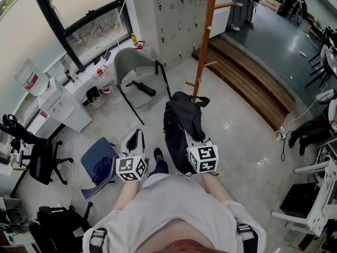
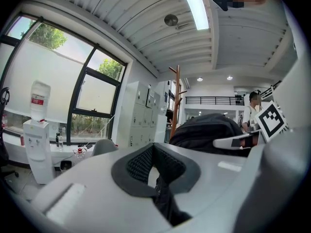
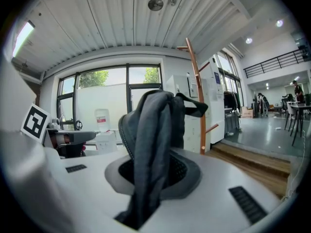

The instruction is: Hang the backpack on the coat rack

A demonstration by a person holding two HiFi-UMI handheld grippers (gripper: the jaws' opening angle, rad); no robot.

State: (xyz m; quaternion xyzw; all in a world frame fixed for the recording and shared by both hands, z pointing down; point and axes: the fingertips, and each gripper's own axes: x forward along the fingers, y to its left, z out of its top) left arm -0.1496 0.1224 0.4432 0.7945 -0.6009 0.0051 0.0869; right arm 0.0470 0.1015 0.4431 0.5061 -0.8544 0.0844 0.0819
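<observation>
The right gripper point(image 1: 190, 141) has its jaws clamped narrowly on a grey fold of the black backpack point(image 1: 181, 128), which hangs from it above the floor point(image 1: 237, 141); the bag is in front of the person, near the orange wooden coat rack point(image 1: 202, 46) but apart from it, on none of its pegs. The left gripper point(image 1: 136, 137) is just beside the bag, level with the right; its jaws stand nearly together, pinching a dark strap point(image 2: 165, 203) low between the pads
</observation>
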